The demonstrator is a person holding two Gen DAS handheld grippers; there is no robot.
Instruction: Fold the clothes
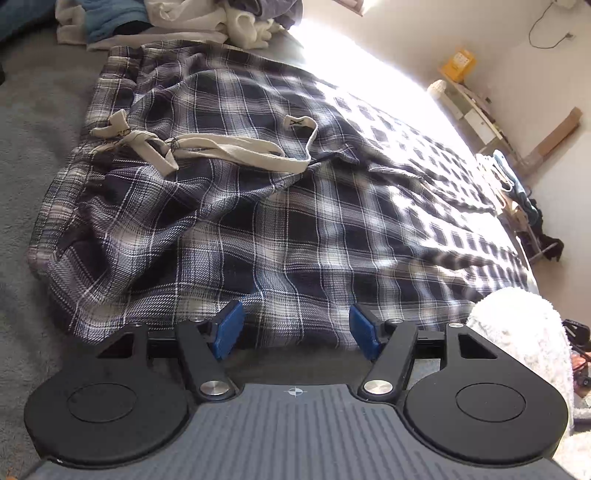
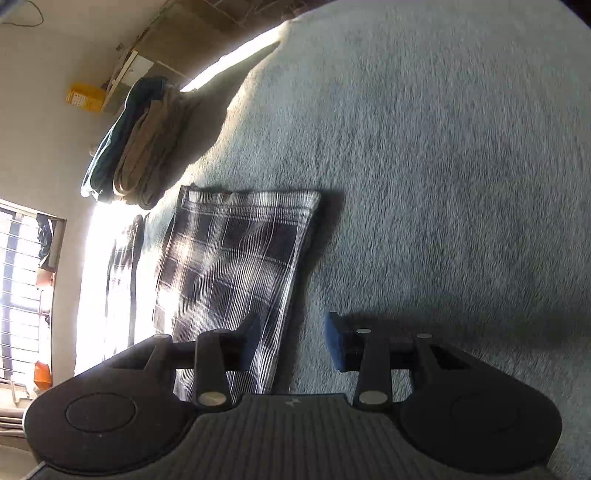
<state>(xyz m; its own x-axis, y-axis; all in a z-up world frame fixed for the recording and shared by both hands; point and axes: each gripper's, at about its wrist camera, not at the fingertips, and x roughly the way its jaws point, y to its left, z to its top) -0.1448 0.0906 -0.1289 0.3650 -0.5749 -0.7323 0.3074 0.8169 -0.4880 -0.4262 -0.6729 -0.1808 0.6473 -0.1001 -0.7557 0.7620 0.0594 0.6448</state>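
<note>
Navy and white plaid trousers (image 1: 258,206) lie spread on the grey carpet, waist end to the left with a cream drawstring (image 1: 229,147) lying loose on top. My left gripper (image 1: 295,330) is open and empty, low over the trousers' near edge. In the right wrist view one plaid trouser leg (image 2: 229,273) lies flat with its hem away from me. My right gripper (image 2: 293,341) is open and empty. Its left finger is over the leg's right edge and its right finger is over bare carpet.
A pile of unfolded clothes (image 1: 177,22) lies beyond the waist. A stack of folded clothes (image 2: 136,147) sits on the carpet past the leg hem. A white fluffy sleeve (image 1: 524,332) is at the right. Shelves and a yellow box (image 1: 458,64) stand by the wall.
</note>
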